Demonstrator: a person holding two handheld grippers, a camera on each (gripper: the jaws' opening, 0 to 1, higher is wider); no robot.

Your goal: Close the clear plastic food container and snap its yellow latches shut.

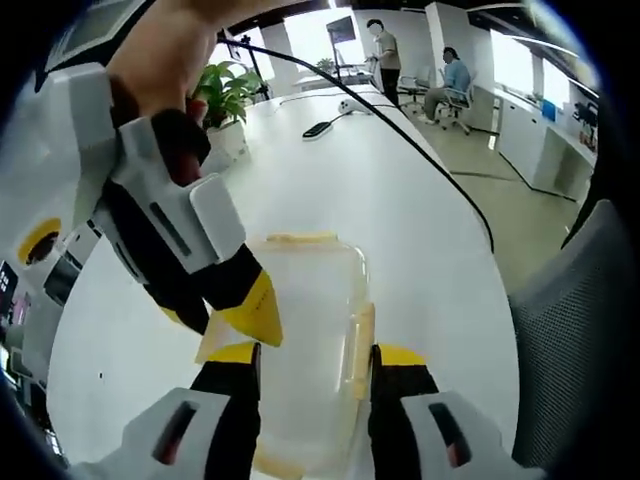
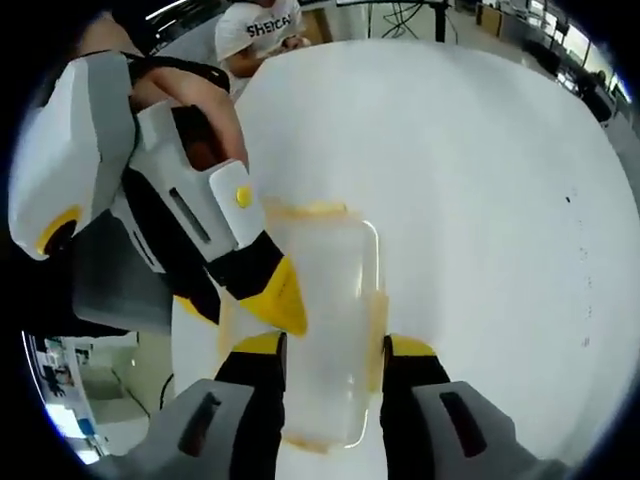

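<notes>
A clear plastic food container [image 1: 310, 300] with its lid on lies on the white table [image 1: 400, 200]. Yellow latches show on its far end [image 1: 300, 238] and right side [image 1: 362, 340]. My left gripper [image 1: 315, 362] stands open over its near end, one jaw on each side. My right gripper [image 1: 235, 312] comes in from the upper left, its yellow tips at the container's left edge. In the right gripper view the container [image 2: 330, 290] lies lengthwise under my open right gripper [image 2: 335, 352], and the left gripper [image 2: 270, 295] reaches its left rim. I cannot tell whether the latches are snapped.
A potted plant [image 1: 228, 95], a black cable [image 1: 400, 130] and a small dark device [image 1: 318, 129] are on the far table. A mesh chair [image 1: 570, 330] stands at the right. People sit and stand at the back [image 1: 452, 80]. Someone in a white shirt [image 2: 262, 30] is across the table.
</notes>
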